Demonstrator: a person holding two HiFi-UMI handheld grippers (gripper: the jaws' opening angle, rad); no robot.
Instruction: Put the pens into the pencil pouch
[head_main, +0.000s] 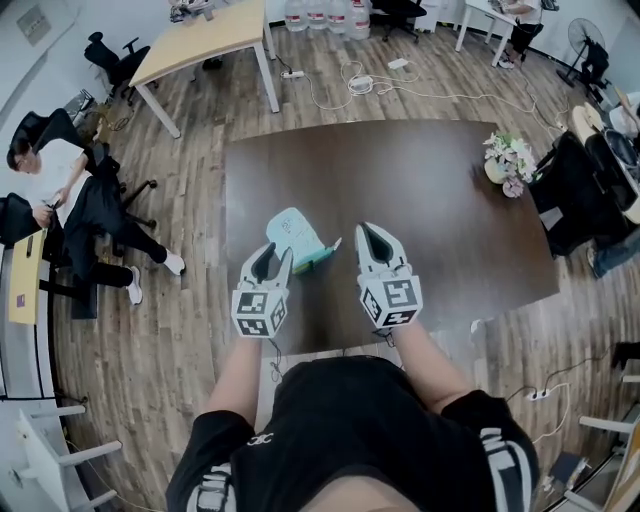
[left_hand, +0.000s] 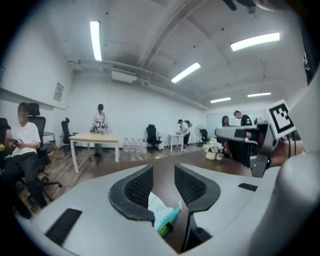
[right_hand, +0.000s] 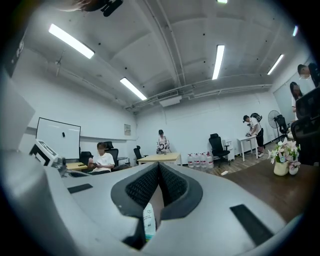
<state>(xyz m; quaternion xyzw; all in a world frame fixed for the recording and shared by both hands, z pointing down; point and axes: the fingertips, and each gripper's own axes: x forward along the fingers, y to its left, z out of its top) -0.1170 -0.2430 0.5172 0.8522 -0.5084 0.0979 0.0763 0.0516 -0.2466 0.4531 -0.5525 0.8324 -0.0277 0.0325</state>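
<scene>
Pencil pouch (head_main: 296, 240) on dark table (head_main: 430, 200), office w/ wood floor (head_main: 200, 330); L gripper (head_main: 275, 256) jaws spread, R gripper's (head_main: 373, 233) together.

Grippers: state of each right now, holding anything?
Left gripper: open, jaws apart, nothing gripped.
Right gripper: closed, jaws together, empty.

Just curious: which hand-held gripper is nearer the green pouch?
Left. The left hand-held gripper is by the pouch's near edge; the right hand-held gripper stands clear to its right.
</scene>
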